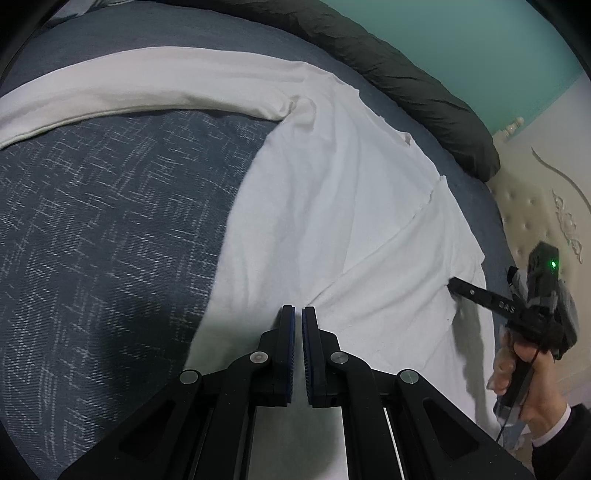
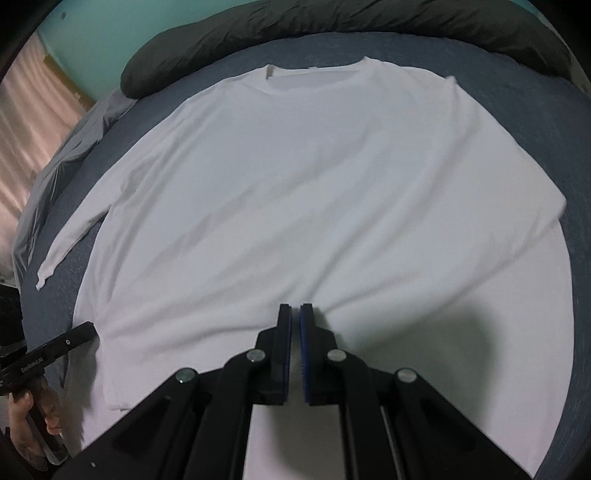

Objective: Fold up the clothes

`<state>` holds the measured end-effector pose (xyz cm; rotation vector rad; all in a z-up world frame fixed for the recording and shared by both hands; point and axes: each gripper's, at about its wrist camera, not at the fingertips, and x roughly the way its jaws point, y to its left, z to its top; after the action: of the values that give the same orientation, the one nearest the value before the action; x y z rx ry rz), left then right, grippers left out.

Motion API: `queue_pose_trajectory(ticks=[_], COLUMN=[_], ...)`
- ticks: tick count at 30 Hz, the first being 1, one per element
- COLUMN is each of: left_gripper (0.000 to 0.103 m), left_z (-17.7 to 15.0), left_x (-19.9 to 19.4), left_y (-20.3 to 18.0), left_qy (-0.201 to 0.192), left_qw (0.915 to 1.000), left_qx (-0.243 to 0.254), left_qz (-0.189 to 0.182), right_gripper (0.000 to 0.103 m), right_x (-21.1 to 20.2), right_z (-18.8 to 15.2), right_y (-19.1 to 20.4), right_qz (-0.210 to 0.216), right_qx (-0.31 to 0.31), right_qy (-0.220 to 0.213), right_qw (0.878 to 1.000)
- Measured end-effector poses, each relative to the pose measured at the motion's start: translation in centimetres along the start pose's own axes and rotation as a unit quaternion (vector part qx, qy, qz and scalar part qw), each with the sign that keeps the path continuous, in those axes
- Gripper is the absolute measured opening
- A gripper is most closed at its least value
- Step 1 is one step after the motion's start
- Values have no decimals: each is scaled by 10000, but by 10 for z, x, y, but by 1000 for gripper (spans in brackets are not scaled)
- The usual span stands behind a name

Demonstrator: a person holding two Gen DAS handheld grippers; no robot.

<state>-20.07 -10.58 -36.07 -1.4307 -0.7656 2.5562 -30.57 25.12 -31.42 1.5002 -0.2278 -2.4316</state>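
Spread flat, front up, on a dark blue-grey woven bedcover (image 1: 110, 229): a white long-sleeved cotton shirt (image 2: 314, 192), neckline toward a long dark olive quilted bolster (image 2: 332, 26) along the far edge of the bed. One sleeve stretched out to the side across the bedcover, cuff at the end (image 2: 42, 277); in the left wrist view the same sleeve seen as a pale band arching over the patterned cloth. Soft creases fanning out in the fabric from both tool tips near the hem.

Left tool (image 1: 298, 314) black, with blue pads, jaws drawn narrow with only a slit between them, tips pressed into the shirt's lower edge with a pinch of white cloth gathered at them. Right tool (image 2: 295, 312) likewise nearly shut, tips down on the hem area, wrinkles radiating from the point of contact; gripping a fold of the shirt, to judge by the puckering.

In the left wrist view, the right tool (image 1: 452, 285) seen from the side at the shirt's other edge, green light on its body, held by a hand (image 1: 517, 373) with a dark sleeve and white cuff. In the right wrist view, the left tool (image 2: 86, 329) at the left margin, tip at the shirt's side edge, fingers (image 2: 51, 421) wrapped round its handle.

Beyond the bed: teal wall (image 1: 461, 48), cream tufted headboard (image 1: 535, 206), pink curtain (image 2: 33, 122).
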Motion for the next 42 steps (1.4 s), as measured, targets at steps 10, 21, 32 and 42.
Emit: queue_pose_trajectory(ticks=[10, 21, 32, 42], left_gripper=[5, 5, 5, 5], left_z=[-7, -9, -10, -11], left_x=[-5, -18, -23, -27], left_y=[4, 12, 15, 20], left_qy=[12, -52, -46, -71], left_qw=[10000, 10000, 10000, 9999], left_qx=[5, -50, -49, -77], left_qz=[-39, -58, -72, -78], right_gripper=[4, 4, 4, 4], right_x=[7, 10, 5, 16], right_z=[-12, -2, -15, -22], right_y=[28, 44, 47, 63], right_qz=[56, -26, 143, 123], right_qx=[-59, 2, 194, 68], right_qy=[-57, -187, -362, -227], right_qw=[10000, 9998, 9991, 9996])
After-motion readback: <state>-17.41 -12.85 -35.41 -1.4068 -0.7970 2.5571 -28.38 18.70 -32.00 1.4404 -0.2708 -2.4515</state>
